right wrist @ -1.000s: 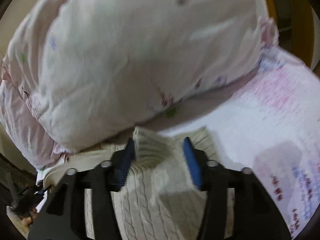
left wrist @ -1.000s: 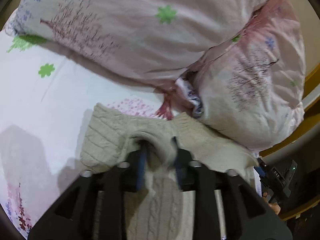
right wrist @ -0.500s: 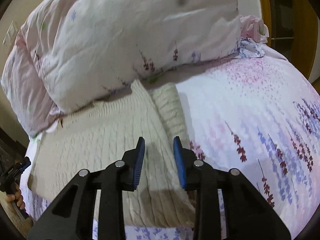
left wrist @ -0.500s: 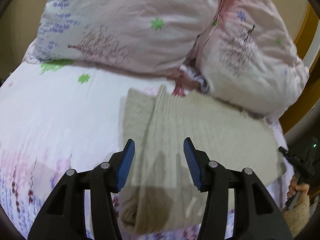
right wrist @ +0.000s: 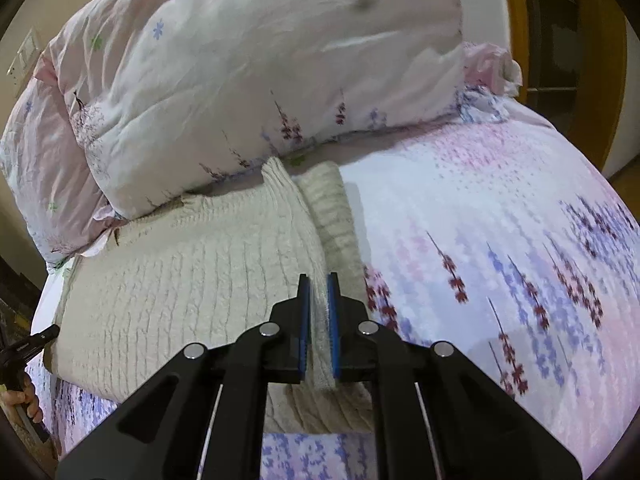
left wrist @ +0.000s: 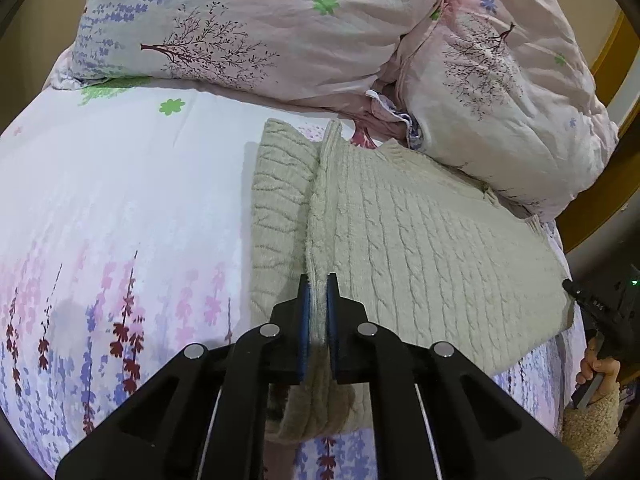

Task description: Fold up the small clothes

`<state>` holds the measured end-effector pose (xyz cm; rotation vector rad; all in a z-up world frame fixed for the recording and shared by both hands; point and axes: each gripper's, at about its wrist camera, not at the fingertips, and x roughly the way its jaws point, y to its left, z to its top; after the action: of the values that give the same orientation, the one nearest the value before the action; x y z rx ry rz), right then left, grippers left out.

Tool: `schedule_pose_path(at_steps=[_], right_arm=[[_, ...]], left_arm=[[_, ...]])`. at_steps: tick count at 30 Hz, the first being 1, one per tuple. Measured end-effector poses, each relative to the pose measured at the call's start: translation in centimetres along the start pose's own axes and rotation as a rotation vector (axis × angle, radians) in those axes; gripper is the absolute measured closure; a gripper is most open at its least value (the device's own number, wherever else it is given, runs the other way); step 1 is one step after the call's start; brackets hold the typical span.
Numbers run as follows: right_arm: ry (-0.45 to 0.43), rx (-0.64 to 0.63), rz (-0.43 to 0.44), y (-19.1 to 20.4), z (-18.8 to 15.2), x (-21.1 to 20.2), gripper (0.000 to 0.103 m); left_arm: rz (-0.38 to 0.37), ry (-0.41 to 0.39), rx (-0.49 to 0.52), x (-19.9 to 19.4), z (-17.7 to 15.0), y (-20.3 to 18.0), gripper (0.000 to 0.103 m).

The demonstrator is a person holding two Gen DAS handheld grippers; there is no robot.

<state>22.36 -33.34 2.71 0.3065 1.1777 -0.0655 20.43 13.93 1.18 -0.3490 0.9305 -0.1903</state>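
Observation:
A cream cable-knit sweater (left wrist: 420,240) lies flat on the bed, its far end under the pillows, with one sleeve (left wrist: 276,208) folded along its left side. My left gripper (left wrist: 318,284) is shut on the sweater's near left edge. In the right wrist view the sweater (right wrist: 192,280) spreads to the left and a sleeve (right wrist: 334,216) lies along its right side. My right gripper (right wrist: 318,284) is shut on the sweater's near right edge. Each view shows the other gripper small at its outer edge.
Two big floral pillows (left wrist: 260,28) (left wrist: 500,80) press on the sweater's far end. The floral bedsheet (left wrist: 100,220) stretches to the left, and to the right in the right wrist view (right wrist: 500,240). A wooden bed frame (right wrist: 520,20) stands behind.
Both grippers pulled back from the sweater's far end near the pillows to its near edge. Both were open half a second ago and have closed on the knit fabric.

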Motion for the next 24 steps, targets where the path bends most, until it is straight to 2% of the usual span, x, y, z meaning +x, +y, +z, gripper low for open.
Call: schedule_pose_path(at_steps=[8, 11, 13, 15, 16, 19, 24], right_arm=[[0.067, -0.034, -0.091, 0.4, -0.4, 1.8, 0.094], [0.076, -0.054, -0.128, 1.3, 0.0, 1.5, 0.086], [0.047, -0.062, -0.123, 2.2, 0.4, 0.6, 0.073], [0.010, -0.096, -0.068, 4.2, 0.8, -0.2, 0.064], [0.008, -0.118, -0.035, 5.2, 0.9, -0.3, 0.064], [0.046, -0.222, 0.077, 10.0, 0.5, 0.7, 0.064], [0.072, -0.340, 0.135, 15.8, -0.6, 2.5, 0.064]], left_arm=[[-0.018, -0.001, -0.018, 0.4, -0.6, 0.8, 0.096], [-0.027, -0.001, -0.025, 0.3, -0.5, 0.6, 0.094], [-0.041, -0.014, -0.025, -0.1, -0.3, 0.6, 0.082], [-0.050, -0.049, -0.038, -0.7, 0.1, 0.8, 0.049], [-0.045, -0.069, -0.050, -1.0, 0.4, 0.9, 0.044], [-0.071, -0.076, -0.121, -0.9, 1.5, 1.9, 0.040], [-0.081, -0.048, -0.201, 0.7, 2.3, 2.9, 0.038]])
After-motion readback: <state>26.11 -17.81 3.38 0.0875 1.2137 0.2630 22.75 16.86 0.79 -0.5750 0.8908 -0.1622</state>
